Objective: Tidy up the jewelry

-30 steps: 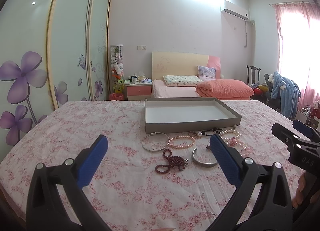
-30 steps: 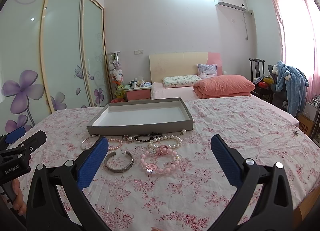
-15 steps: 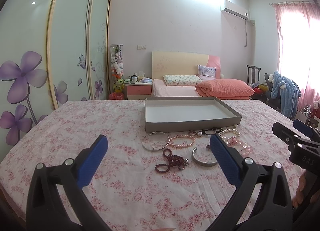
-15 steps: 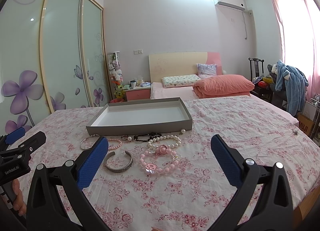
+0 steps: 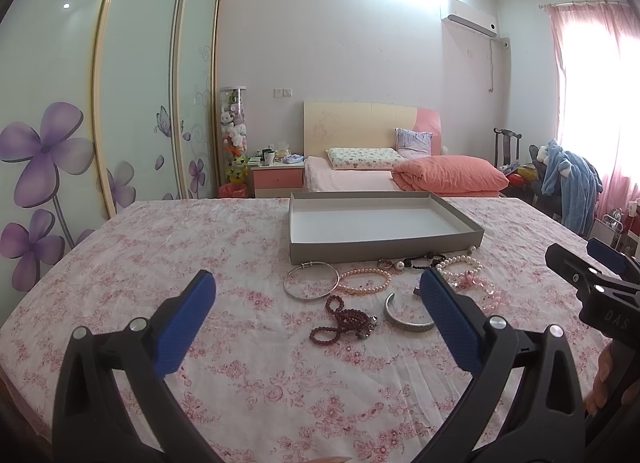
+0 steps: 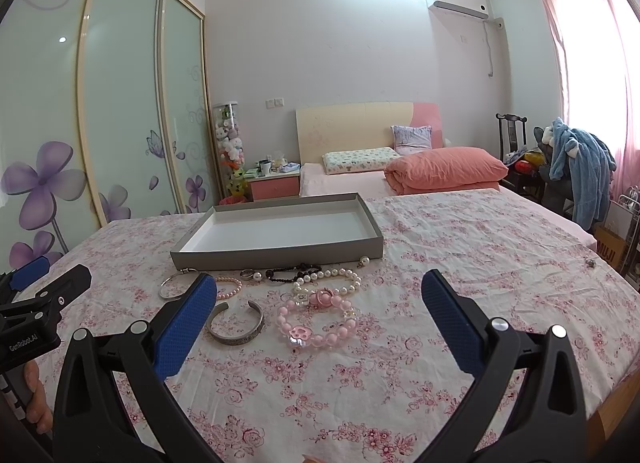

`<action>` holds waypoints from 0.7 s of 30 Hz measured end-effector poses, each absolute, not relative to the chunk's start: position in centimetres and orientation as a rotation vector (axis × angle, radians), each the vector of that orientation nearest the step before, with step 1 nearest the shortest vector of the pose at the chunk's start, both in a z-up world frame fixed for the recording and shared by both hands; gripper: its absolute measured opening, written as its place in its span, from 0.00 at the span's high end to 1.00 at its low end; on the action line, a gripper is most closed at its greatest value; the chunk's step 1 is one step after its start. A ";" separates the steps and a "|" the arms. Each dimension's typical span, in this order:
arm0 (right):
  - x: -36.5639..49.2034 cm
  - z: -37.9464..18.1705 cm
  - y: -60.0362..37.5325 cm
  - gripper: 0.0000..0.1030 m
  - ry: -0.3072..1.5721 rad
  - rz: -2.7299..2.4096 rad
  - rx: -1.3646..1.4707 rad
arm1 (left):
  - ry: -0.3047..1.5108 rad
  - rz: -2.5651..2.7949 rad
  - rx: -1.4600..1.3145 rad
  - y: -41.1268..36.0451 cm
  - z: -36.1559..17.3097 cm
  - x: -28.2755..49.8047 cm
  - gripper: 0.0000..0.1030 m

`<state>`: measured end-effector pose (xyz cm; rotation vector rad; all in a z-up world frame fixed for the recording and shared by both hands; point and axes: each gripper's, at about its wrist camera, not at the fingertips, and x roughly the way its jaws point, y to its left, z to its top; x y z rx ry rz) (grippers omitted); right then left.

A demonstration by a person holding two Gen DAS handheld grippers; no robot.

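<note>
An empty grey tray [image 5: 384,251] [image 6: 276,259] sits on the floral tablecloth. Jewelry lies loose in front of it: a thin silver bangle [image 5: 286,287], a pink pearl bracelet [image 5: 360,291], a dark red bead string [image 5: 344,323], a silver cuff [image 5: 404,325] [image 6: 236,339], a white pearl bracelet [image 6: 332,274], a black bead strand [image 6: 288,275] and a chunky pink bead bracelet [image 6: 320,341]. My left gripper [image 5: 316,279] hovers open, short of the red beads. My right gripper [image 6: 318,279] is open too, short of the pink bracelet. Neither holds anything.
The tablecloth [image 5: 160,263] runs wide to the left of the jewelry and to the right [image 6: 500,255], where a small trinket [image 6: 591,262] lies near the edge. Behind the table stand a bed [image 5: 400,175], a wardrobe [image 5: 140,103] and a chair with clothes [image 5: 568,179].
</note>
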<state>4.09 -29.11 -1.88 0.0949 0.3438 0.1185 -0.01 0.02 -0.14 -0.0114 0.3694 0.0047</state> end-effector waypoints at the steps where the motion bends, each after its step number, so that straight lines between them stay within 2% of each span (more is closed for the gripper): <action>1: 4.1 -1.9 -29.2 0.02 0.346 0.118 0.094 | 0.372 0.005 -0.012 -0.1 -0.3 0.0 0.04; 6: 4.8 -2.8 -29.5 0.02 0.383 0.110 0.101 | 0.404 0.011 -0.015 0.2 -1.2 0.6 0.04; 15: 9.2 -4.1 -30.5 0.04 0.570 0.109 0.144 | 0.598 -0.023 0.008 1.2 -3.1 4.6 0.04; 17: 10.4 -4.5 -30.3 0.23 0.629 0.108 0.128 | 0.647 -0.042 0.009 1.3 -3.5 5.5 0.04; 20: 12.8 -5.7 -30.1 0.41 0.740 0.116 0.121 | 0.699 -0.060 0.019 0.9 -4.1 6.8 0.04; 21: 13.4 -6.0 -30.0 0.43 0.769 0.120 0.125 | 0.714 -0.064 0.022 0.8 -4.2 7.1 0.04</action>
